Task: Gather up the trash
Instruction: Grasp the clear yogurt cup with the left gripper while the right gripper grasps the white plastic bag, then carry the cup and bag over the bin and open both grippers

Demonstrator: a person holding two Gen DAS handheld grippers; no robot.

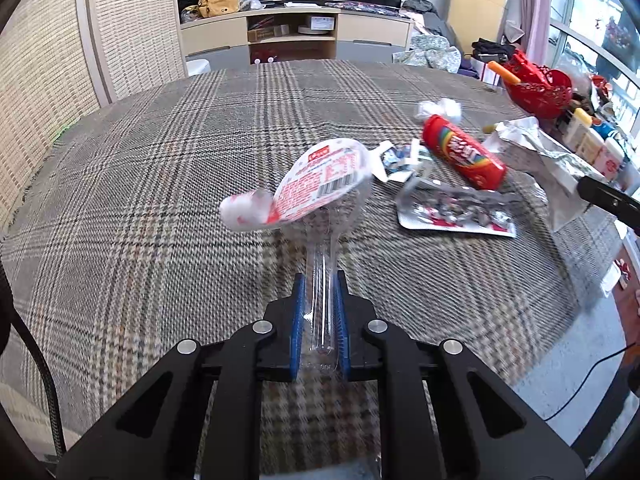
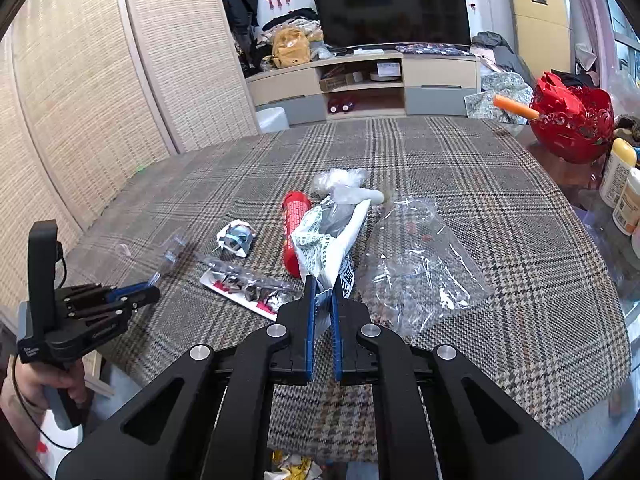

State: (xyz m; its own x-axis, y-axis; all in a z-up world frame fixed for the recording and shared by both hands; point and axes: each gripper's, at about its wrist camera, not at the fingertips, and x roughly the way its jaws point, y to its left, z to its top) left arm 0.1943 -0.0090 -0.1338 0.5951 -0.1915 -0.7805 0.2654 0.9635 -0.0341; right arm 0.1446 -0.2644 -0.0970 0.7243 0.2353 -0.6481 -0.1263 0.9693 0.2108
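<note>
Left gripper (image 1: 319, 280): blue pads clamped on the flattened neck of a clear plastic container (image 1: 320, 208). The container is lifted off the plaid tablecloth (image 1: 160, 184); its white-and-red peel lid (image 1: 316, 180) curls back at the far end. Image slightly blurred here.

Right gripper (image 2: 323, 286): jaws pinched tight on the near edge of a white printed bag (image 2: 332, 236) — the bag rises from the cloth toward the pads, its far end among the other litter.

Trash on the cloth, right wrist view:
- red tube (image 2: 294, 232), lying just left of the white bag, touching or overlapped by it
- crumpled blue-white wrapper (image 2: 237, 238), left of the tube, apart from it
- flat foil blister card (image 2: 248, 286), near edge, just left of the right gripper
- clear crinkled plastic bag (image 2: 420, 268), right of the white bag
- small knotted clear bag (image 2: 340, 180), behind the tube

Left gripper also seen from the right wrist view at the left table edge, held by a hand (image 2: 52, 384).

Right side of the table: red cut-out bowl (image 2: 572, 120) with an orange stick in it, and bottles (image 2: 618, 172) beside it.
</note>
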